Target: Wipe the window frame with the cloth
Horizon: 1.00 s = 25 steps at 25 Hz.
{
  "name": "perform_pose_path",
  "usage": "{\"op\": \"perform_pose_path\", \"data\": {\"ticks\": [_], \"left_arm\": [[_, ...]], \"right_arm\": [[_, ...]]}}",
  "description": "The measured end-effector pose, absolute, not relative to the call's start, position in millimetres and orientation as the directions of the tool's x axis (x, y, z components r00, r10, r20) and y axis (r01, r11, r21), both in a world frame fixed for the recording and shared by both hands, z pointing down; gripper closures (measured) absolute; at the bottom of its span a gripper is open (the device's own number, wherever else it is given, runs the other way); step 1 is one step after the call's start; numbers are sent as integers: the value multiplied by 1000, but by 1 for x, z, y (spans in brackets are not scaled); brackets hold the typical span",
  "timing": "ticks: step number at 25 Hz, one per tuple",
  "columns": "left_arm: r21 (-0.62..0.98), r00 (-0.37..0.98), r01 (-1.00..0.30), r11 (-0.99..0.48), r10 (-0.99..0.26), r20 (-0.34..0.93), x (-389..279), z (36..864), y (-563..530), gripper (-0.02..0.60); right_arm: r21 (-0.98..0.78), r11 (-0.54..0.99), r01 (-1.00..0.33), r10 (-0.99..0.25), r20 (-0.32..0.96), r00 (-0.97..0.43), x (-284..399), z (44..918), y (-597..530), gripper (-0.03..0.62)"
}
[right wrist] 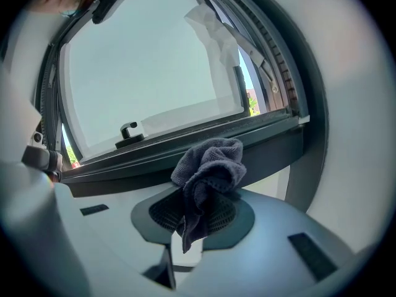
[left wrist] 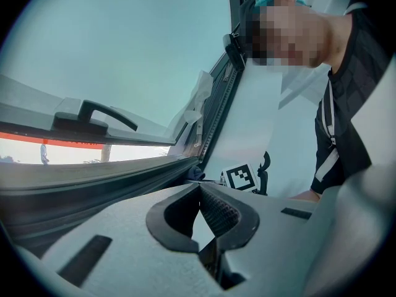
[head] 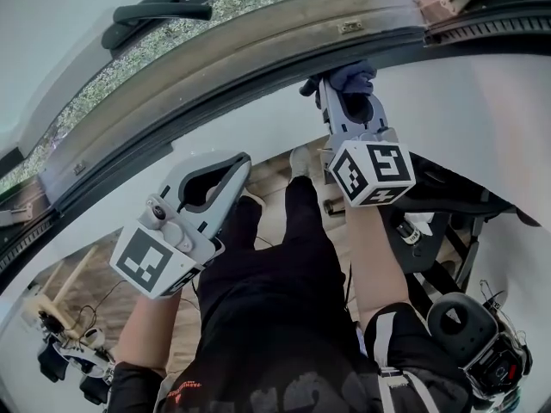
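Now I count two grippers, one cloth, one window frame and one window handle. The right gripper (head: 346,91) (right wrist: 199,210) is clamped on the dark grey cloth (head: 355,77) (right wrist: 208,166). The cloth is bunched into a lump past the jaw tips, its long axis running along the jaws, with one loose corner hanging back toward the gripper body. In the head view the bunched end points up at the window frame (head: 258,54) (right wrist: 272,142) and touches its dark lower edge. The frame's long axis runs from lower left to upper right. The left gripper (head: 234,172) (left wrist: 199,189) hangs lower, apart from the frame, its jaws closed tip to tip on nothing. The black window handle (head: 159,15) (left wrist: 93,116) (right wrist: 128,132) sits on the sash, well to the left of the cloth. Below, the person's dark trousers (head: 284,265) fill the middle, and nothing lies between cloth and frame.
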<state>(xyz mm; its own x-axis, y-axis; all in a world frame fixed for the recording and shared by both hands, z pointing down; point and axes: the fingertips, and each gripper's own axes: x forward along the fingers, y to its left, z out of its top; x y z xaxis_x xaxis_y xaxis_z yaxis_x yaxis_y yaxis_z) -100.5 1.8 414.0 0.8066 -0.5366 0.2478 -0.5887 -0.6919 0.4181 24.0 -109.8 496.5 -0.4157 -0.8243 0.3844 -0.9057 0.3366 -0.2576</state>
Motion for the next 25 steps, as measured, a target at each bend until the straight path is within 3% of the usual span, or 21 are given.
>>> {"op": "perform_pose_path", "data": {"ticks": [12,25], "left_arm": [[394,801,-597,-699,-550,236,-108,408,7,561],[339,815,-578,-743,-549,186,-80,365,4,561]], "right_arm": [[-277,377,-884,-798,387,-462,-1,496,-97,539],[-282,376,-882,-818,345,-459,37,448,-81,539]]}}
